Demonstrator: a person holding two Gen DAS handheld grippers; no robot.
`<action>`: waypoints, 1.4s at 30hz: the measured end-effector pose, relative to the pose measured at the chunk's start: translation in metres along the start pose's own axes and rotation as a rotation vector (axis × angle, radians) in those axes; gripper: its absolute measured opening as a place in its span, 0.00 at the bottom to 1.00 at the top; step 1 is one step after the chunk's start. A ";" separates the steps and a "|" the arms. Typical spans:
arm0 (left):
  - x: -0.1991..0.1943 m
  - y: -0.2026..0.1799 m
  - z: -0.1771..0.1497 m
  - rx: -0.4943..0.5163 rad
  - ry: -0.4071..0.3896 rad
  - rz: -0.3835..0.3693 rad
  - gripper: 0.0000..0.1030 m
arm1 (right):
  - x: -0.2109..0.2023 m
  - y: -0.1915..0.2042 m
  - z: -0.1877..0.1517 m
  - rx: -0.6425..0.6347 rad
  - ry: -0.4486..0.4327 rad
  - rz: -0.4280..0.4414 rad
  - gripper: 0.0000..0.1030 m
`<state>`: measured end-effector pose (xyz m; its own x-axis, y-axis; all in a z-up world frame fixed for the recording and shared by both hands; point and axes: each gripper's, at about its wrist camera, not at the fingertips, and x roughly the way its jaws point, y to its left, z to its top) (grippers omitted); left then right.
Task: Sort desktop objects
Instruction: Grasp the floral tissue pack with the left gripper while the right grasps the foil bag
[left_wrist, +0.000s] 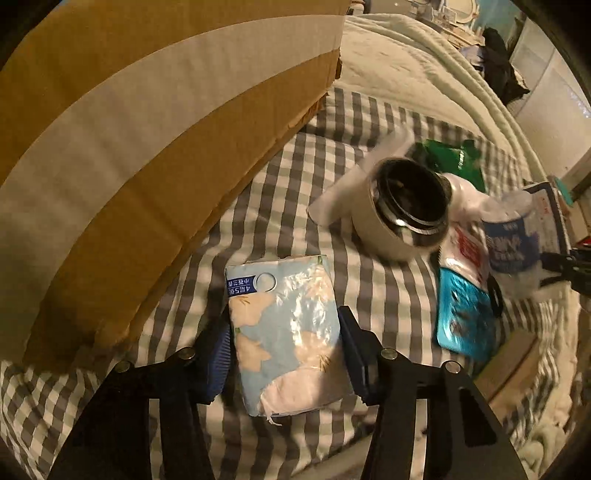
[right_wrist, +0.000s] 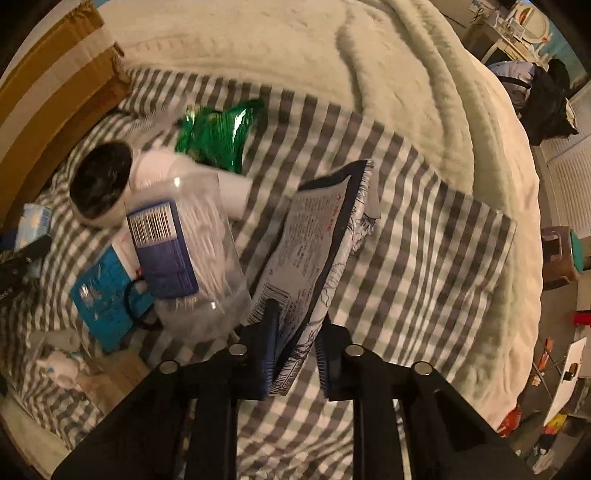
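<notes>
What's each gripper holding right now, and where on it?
Left gripper clamps the tissue pack across its long sides. Right gripper pinches the printed packet at its near bottom edge.

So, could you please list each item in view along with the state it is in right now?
Left gripper: shut on tissue pack.
Tissue pack: gripped, torn at its near end.
Right gripper: shut on booklet.
Booklet: gripped, tilted up.
Mug: on its side, lidless.
Clear jar: lying down.
Green snack bag: lying flat.
Cardboard box: taped.
</notes>
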<state>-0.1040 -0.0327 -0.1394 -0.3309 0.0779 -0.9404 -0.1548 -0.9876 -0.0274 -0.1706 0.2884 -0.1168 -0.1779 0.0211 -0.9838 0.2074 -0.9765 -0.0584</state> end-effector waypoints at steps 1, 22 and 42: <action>-0.004 0.001 -0.004 0.000 0.006 -0.013 0.52 | -0.003 -0.001 -0.002 0.004 -0.007 0.006 0.09; -0.223 0.012 0.097 -0.152 -0.440 -0.058 0.52 | -0.236 0.089 0.042 0.111 -0.368 0.148 0.06; -0.169 0.135 0.107 -0.279 -0.386 0.011 0.53 | -0.212 0.234 0.104 -0.039 -0.554 0.272 0.07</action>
<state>-0.1685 -0.1642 0.0525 -0.6610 0.0600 -0.7480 0.0892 -0.9835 -0.1577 -0.1845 0.0332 0.0956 -0.5842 -0.3525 -0.7310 0.3488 -0.9224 0.1661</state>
